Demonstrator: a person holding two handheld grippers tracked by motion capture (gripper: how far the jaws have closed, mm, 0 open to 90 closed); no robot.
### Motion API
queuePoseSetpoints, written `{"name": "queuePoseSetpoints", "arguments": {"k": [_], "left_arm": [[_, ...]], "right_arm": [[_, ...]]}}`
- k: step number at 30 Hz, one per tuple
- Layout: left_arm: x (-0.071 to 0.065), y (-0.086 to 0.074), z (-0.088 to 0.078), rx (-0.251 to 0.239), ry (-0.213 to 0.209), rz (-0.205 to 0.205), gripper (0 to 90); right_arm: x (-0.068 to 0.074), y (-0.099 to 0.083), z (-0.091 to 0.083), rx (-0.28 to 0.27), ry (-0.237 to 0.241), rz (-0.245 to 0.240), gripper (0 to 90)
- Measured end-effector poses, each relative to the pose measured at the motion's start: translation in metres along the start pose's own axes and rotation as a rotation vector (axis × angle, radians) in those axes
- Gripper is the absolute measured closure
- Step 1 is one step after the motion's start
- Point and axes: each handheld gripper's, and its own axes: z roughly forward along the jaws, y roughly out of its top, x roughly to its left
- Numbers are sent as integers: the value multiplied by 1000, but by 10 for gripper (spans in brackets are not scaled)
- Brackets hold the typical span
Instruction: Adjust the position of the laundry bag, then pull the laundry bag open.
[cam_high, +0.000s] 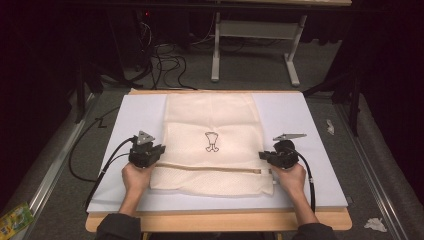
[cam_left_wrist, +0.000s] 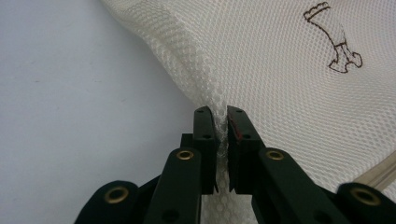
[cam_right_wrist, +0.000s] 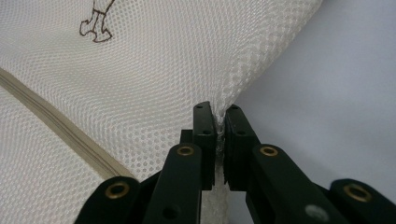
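Note:
A cream mesh bag (cam_high: 210, 125) lies flat on a white board (cam_high: 310, 150), with a small brown drawing (cam_high: 212, 141) at its middle and a beige zip band (cam_high: 210, 168) across its near part. My left gripper (cam_high: 159, 151) pinches the bag's left edge. In the left gripper view the mesh (cam_left_wrist: 280, 70) is squeezed between the two black jaws of the left gripper (cam_left_wrist: 221, 114). My right gripper (cam_high: 262, 155) holds the bag's right edge. In the right gripper view the mesh (cam_right_wrist: 163, 70) is bunched between the nearly closed jaws of the right gripper (cam_right_wrist: 219, 112).
The white board rests on a wooden table (cam_high: 215, 220). Black cables (cam_high: 105, 165) trail from both grippers off the board's sides. Beyond the table stand a grey desk frame (cam_high: 255, 45) and loose cables on the floor. Scraps of paper (cam_high: 375, 224) lie on the floor at right.

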Motion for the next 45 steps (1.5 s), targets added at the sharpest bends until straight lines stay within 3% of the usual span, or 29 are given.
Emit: {"name": "queuePoseSetpoints", "arguments": {"k": [12,16,17,20,21,24,29,37,45], "left_arm": [[0,-9,5,6,20,4,816],[0,-12,6,7,25,3,794],[0,-12,6,8,28,8,771],[0,-13,3,0,40,14,740],[0,-14,2,-8,45,12,698],[-1,-15,-1,-29,53,13,634],[-8,-18,-9,-75,65,34,575],[-36,-29,-10,-112,-5,59,520],[-50,-33,0,-120,-48,61,512]], "right_arm": [[2,-3,4,11,-17,-8,829],[2,-5,4,-3,-28,-12,775],[3,-5,4,-18,-39,-9,715],[3,-6,3,-29,-41,-4,673],[2,-7,3,-38,-46,3,605],[1,-9,2,-60,-48,10,534],[-2,-13,-3,-97,-45,28,467],[-4,-26,-6,-105,-27,62,417],[0,-28,-2,-96,-13,67,405]]}}
